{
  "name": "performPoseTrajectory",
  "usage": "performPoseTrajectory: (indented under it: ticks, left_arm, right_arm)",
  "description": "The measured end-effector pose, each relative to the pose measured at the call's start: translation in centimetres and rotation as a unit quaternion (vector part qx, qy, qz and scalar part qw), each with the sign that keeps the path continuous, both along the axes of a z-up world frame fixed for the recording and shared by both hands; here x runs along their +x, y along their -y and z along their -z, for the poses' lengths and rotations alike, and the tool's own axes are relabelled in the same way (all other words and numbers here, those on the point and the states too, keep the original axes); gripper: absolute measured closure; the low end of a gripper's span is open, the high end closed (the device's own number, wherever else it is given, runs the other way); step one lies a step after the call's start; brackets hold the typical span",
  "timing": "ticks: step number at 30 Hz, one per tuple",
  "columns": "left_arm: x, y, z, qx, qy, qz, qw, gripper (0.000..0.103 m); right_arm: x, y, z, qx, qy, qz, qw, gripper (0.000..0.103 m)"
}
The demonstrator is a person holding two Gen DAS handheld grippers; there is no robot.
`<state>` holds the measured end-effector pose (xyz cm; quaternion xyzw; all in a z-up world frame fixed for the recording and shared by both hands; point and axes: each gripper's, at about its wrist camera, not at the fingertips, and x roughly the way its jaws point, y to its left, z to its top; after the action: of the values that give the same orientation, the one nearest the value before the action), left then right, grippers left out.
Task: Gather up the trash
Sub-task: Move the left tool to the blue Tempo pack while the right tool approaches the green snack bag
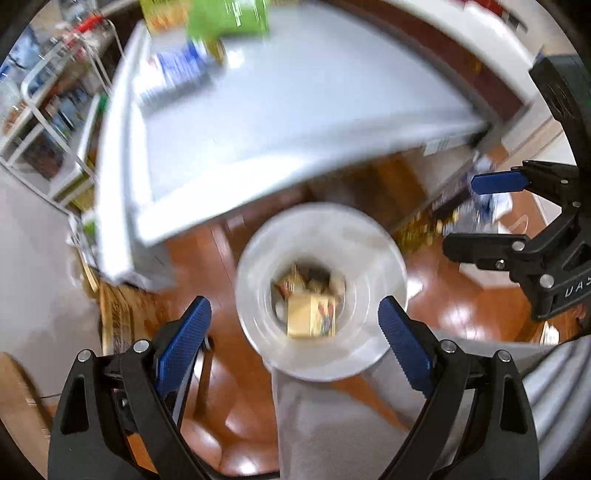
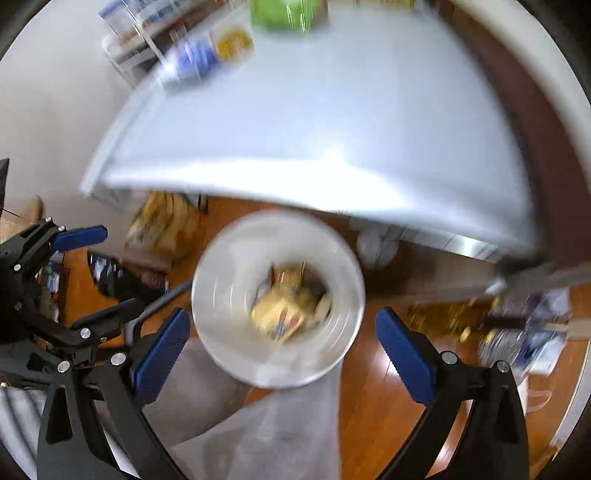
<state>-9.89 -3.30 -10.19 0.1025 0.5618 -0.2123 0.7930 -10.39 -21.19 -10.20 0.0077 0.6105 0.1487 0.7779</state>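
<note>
A white round trash bin (image 1: 369, 258) stands on the wooden floor below both grippers; it also shows in the right wrist view (image 2: 229, 258). Inside lie a yellow carton (image 1: 312, 319) (image 2: 279, 317) and other scraps. My left gripper (image 1: 295, 339) is open and empty above the bin. My right gripper (image 2: 282, 345) is open and empty above the bin; it also shows at the right of the left wrist view (image 1: 480, 214). On the grey table (image 1: 295, 110) (image 2: 332, 129) lie a blue-white packet (image 1: 177, 70) (image 2: 192, 59), a yellow item (image 2: 234, 44) and a green box (image 1: 229, 16) (image 2: 288, 13). Both views are blurred.
A white wire rack (image 1: 48, 103) stands left of the table. A cardboard box (image 1: 122, 314) sits on the floor under the table's left end. Bags and clutter (image 2: 524, 325) lie on the floor at right. Grey trouser legs (image 2: 258, 424) are below the bin.
</note>
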Motion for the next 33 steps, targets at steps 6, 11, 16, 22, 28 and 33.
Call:
performPoseTrajectory:
  ticks: [6, 11, 16, 22, 28, 33]
  left_arm:
    - [2.8, -1.3, -6.0, -0.026, 0.099, -0.062, 0.9928, 0.002]
    - [6.9, -2.9, -7.0, -0.055, 0.109, -0.118, 0.9855, 0.002]
    - [8.5, -4.3, -8.4, -0.095, 0.12, -0.146, 0.9774, 0.002]
    - [9.0, -4.5, -8.9, -0.071, 0.139, -0.151, 0.976, 0.002]
    - [9.5, -5.6, -8.4, -0.073, 0.127, -0.171, 0.9743, 0.002]
    - [10.3, -6.3, -7.4, -0.078, 0.106, -0.178, 0.9752, 0.002]
  right_arm:
    - [3.7, 0.5, -7.0, 0.012, 0.108, 0.025, 0.994, 0.005]
    - [11.2, -0.9, -9.0, -0.013, 0.16, 0.021, 0.987, 0.005]
    - [20.5, -4.4, -10.9, -0.061, 0.205, -0.017, 0.977, 0.005]
    - [32.4, -8.4, -9.7, -0.089, 0.167, -0.034, 0.981, 0.005]
    - [40.2, -10.5, -3.6, -0.109, 0.074, -0.022, 0.991, 0.005]
    - [39.3, -10.4, -0.7, -0.113, 0.052, -0.072, 0.99, 0.015]
